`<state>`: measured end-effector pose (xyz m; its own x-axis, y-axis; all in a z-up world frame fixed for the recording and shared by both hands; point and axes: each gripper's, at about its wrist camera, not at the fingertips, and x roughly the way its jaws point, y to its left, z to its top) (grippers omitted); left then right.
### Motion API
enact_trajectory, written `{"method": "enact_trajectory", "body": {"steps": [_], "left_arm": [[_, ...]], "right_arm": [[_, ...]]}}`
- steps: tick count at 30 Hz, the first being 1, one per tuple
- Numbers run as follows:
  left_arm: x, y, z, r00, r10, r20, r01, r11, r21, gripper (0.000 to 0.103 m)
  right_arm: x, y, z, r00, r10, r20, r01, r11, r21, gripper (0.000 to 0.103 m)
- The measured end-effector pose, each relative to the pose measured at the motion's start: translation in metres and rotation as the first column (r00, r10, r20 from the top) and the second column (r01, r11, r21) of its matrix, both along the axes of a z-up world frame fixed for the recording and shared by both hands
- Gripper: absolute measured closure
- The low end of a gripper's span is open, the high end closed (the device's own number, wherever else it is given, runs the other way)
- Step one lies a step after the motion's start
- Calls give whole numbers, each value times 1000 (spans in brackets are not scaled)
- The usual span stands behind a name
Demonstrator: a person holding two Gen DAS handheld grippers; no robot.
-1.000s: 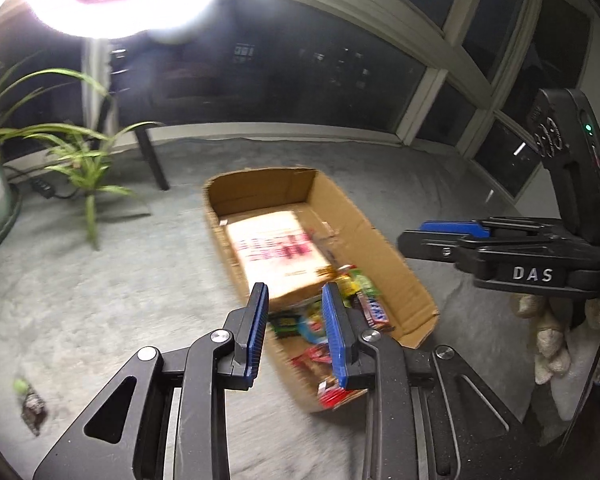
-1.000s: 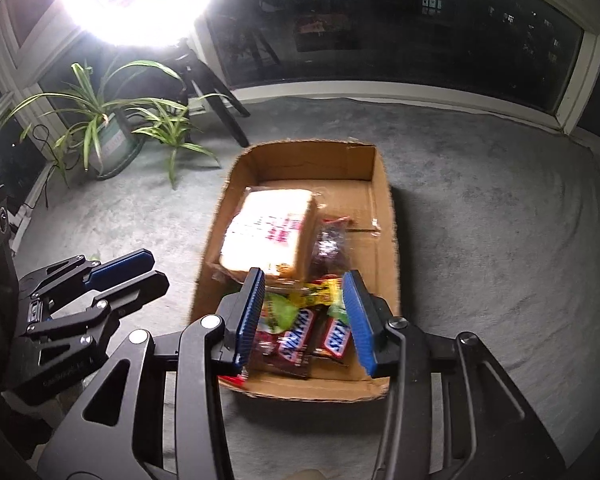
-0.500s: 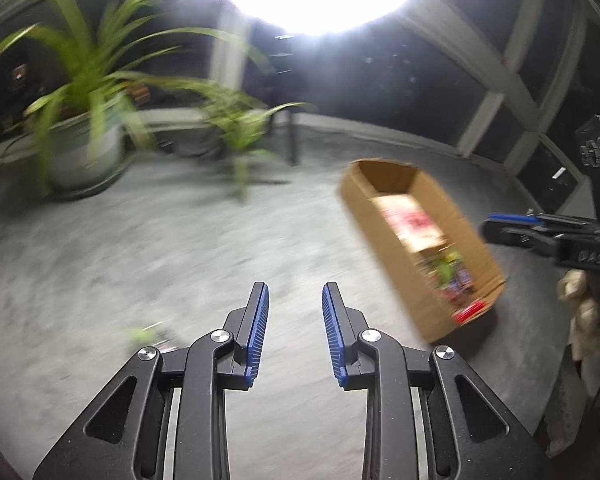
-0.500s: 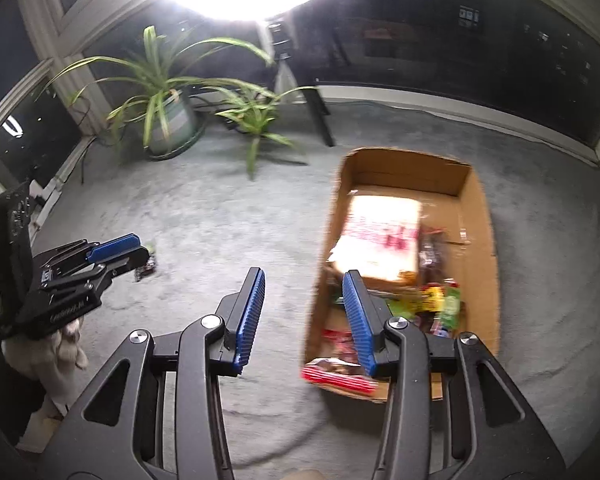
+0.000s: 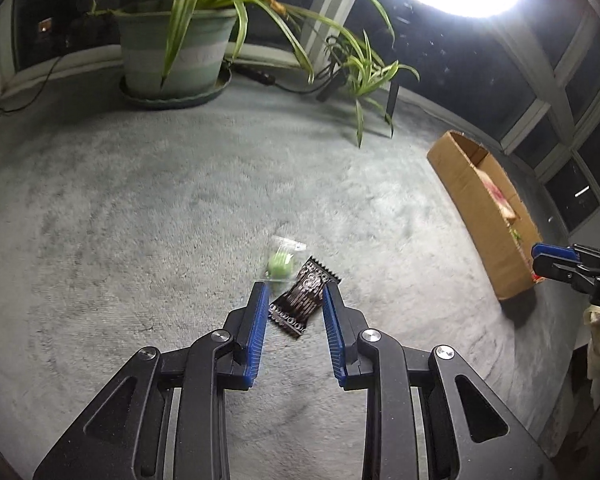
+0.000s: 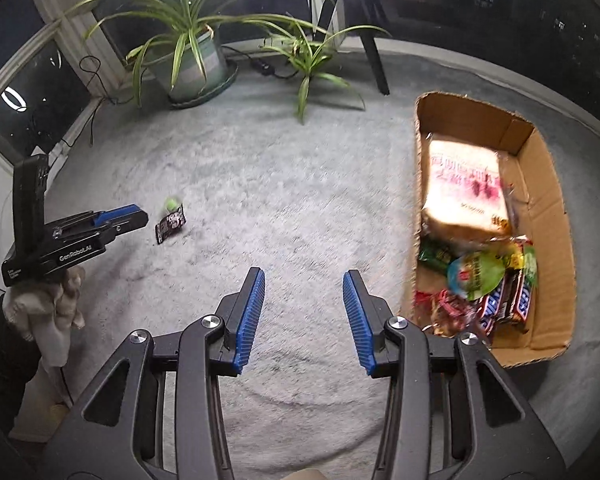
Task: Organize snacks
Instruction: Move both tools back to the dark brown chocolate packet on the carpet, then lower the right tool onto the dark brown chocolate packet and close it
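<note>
Most of the snacks already lay in the box [image 6: 548,216], bread at its far end and bars toward the near end. Two were left on the carpet [image 5: 140,220], well apart from it: a dark packet [image 5: 305,301] touching a green sweet [image 5: 281,265]. The left gripper [image 5: 294,312] hung over the packet, jaws apart and empty; the right gripper [image 6: 304,308], beside the box, gaped empty too.

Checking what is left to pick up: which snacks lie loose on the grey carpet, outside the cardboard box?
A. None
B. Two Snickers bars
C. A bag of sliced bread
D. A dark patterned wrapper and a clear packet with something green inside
D: the dark patterned wrapper and the clear green-filled packet lie together on the grey carpet, well apart from the cardboard box.
</note>
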<state>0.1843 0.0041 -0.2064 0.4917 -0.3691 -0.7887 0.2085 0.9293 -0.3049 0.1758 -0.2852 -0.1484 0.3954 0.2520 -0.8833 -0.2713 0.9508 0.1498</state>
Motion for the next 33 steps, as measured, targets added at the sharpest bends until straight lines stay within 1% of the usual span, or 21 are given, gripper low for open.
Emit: {"method": "enact_trajectory", "body": {"steps": [3,8,14,19,21,25,31,33], "left_arm": [[4,0,-9,1000,-13,-13,13,1000,-5,77],[9,-1,-16,999,-30,-19,30,999,-15,77],[13,0,-23,999,-48,-12,48,999,13,77],[12,-4,-29,996,-80,-33,79,996,-37,77],[11,-8,-30,994,-101,-43,98,993,-72,77],[14,-23,-31,994,-105,-26,102,990,-95,77],[30,-46,-32,993,-120,-14,117,986,-120,77],[29,-50,-31,992,-129,-11,126,983,-133,77]], "right_arm": [[-1,2,-1,1000,-8,-5,8,1000,-3,61],[-1,3,-2,1000,-17,-10,17,1000,-6,61],[4,8,-4,1000,-14,-12,14,1000,-12,61],[7,13,-7,1000,-12,-22,12,1000,5,60],[8,16,-12,999,-12,-29,12,1000,12,61],[13,19,-19,999,-15,-37,16,999,36,61],[23,25,-28,999,-16,-43,18,999,41,61],[25,30,-32,999,-12,-42,14,999,39,61]]}}
